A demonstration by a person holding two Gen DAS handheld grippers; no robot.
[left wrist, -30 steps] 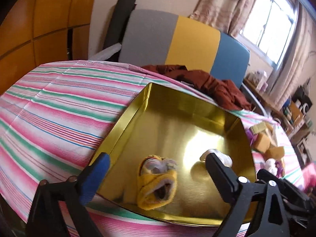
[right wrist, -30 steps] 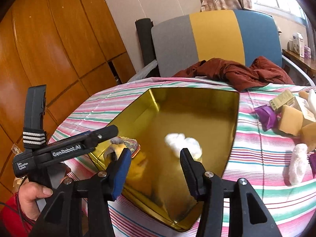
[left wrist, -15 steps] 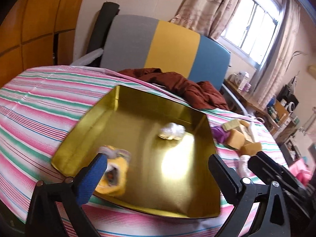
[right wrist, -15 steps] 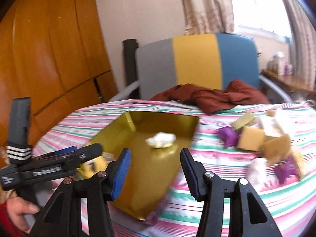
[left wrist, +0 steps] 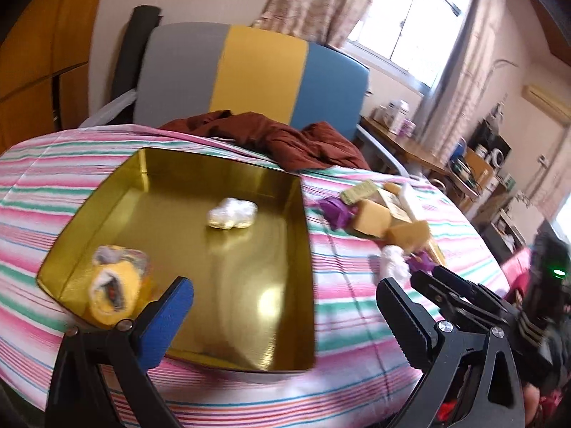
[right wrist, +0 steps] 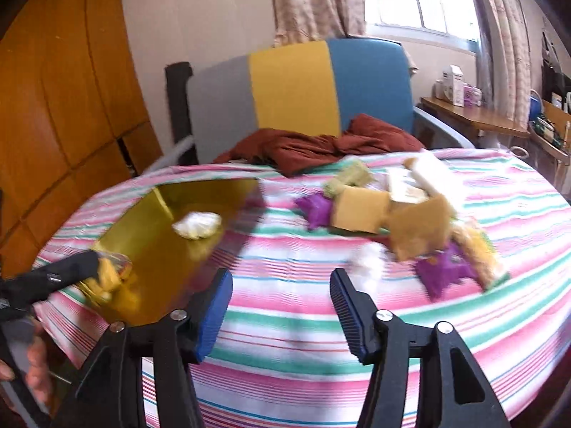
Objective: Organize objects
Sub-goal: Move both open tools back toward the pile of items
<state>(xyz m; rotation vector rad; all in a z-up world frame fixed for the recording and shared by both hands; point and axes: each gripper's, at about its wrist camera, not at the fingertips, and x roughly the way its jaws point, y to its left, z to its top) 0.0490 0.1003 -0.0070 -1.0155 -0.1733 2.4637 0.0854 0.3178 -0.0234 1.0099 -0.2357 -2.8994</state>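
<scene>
Gold tin tray (left wrist: 228, 285) on a striped cloth (left wrist: 357, 324) covering the counter, near its left edge. Inside the tray lie a white wad (left wrist: 232, 213) toward the far wall and a yellow toy (left wrist: 114, 289) in the near left corner. The left tongs (left wrist: 285, 306) stand wide with nothing between them, above the tray's near right corner; the yellow toy lies just beyond and to the left of the blue left pad. The right tongs (right wrist: 281, 303) are moderately open and empty; their jaws have just been opening. They hover over bare cloth to the right of the tray (right wrist: 160, 246), with a second white wad (right wrist: 369, 262) just beyond the right pad. Farther on, toward the counter's right side, sits a loose pile: tan blocks (right wrist: 360, 210), purple wrappers (right wrist: 442, 271) and pale packets, too blurred to tell apart. A brown garment (left wrist: 282, 139) lies at the far edge before a grey, yellow and blue chair (left wrist: 257, 75).

No writing can be read; motion blur hides any labels.

Compared with one second earlier, both views have swung rightward: the tray now sits left of centre, the pile has come into fuller view, and the right tongs no longer frame the white wad in the tray.
</scene>
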